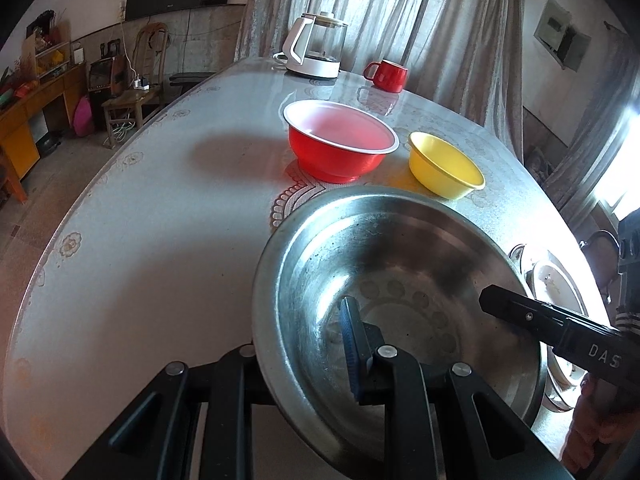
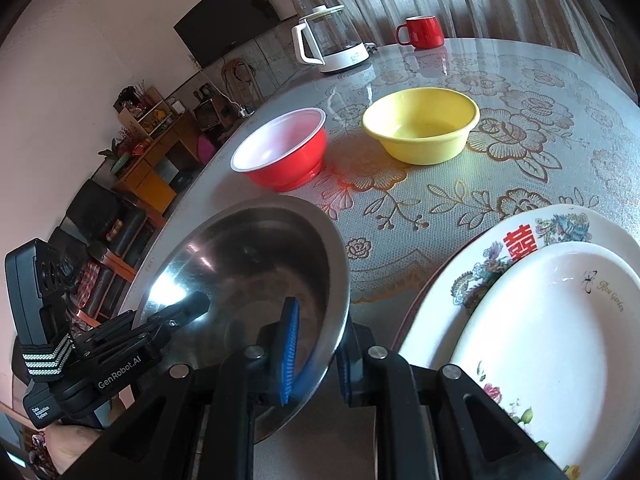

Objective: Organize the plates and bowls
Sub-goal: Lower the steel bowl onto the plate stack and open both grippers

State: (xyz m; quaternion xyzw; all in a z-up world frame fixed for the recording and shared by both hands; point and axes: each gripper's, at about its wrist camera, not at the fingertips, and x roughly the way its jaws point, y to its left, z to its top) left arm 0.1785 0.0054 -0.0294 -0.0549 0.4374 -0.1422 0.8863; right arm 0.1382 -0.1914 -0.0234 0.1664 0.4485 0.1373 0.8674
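Observation:
A steel bowl (image 1: 400, 280) (image 2: 256, 264) is held tilted above the table's near edge by both grippers. My left gripper (image 1: 304, 360) is shut on its left rim, one blue pad inside the bowl. My right gripper (image 2: 316, 360) is shut on its right rim, and it also shows in the left wrist view (image 1: 532, 316). A red bowl (image 1: 340, 144) (image 2: 284, 152) and a yellow bowl (image 1: 444, 164) (image 2: 420, 124) stand upright further back. A plain white plate (image 2: 552, 344) lies on a flowered plate (image 2: 532, 236) at the right.
A white kettle (image 1: 316, 44) (image 2: 332, 40) and a red mug (image 1: 386, 74) (image 2: 422, 32) stand at the far side of the round table (image 1: 140, 220). The table's edge drops off at the left, with furniture beyond.

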